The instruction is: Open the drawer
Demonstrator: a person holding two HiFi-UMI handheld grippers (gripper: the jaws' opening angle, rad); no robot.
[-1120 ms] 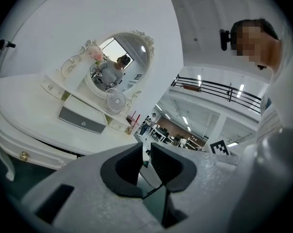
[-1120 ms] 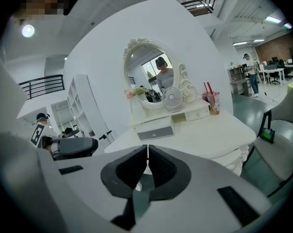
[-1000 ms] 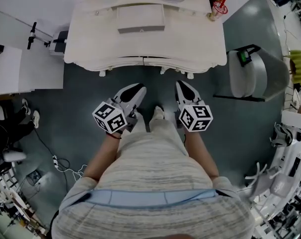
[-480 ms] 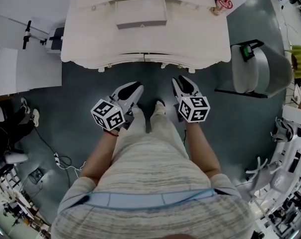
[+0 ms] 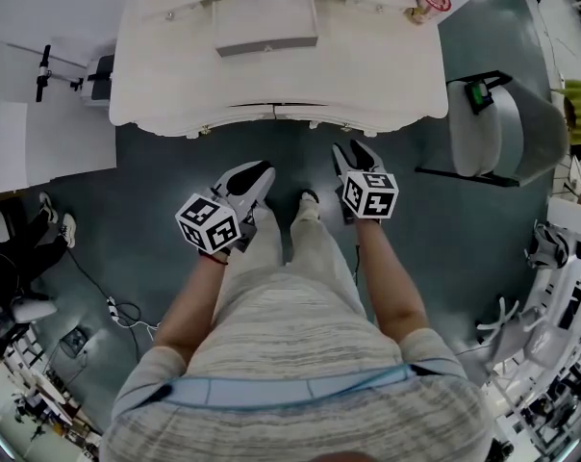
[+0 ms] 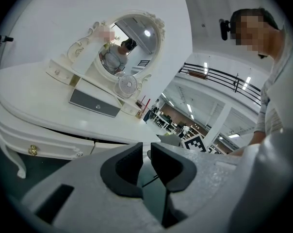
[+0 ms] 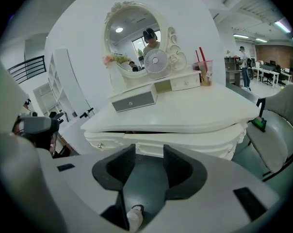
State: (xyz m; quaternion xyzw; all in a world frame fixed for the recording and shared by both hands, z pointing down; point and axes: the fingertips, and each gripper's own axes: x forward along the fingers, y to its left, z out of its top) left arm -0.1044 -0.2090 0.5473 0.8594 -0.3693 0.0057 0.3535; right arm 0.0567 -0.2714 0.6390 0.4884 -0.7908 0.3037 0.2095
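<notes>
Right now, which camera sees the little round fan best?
The right gripper view: the fan stands whole, facing it, before the mirror. The left gripper view shows it smaller. The head view catches only its edge at the top.

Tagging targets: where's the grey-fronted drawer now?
Right gripper view: the grey-fronted drawer sits on the white dressing table, centre-left, in front of the oval mirror and left of the small fan.

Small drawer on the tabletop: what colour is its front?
The drawer front is grey; clearest in the right gripper view.
</notes>
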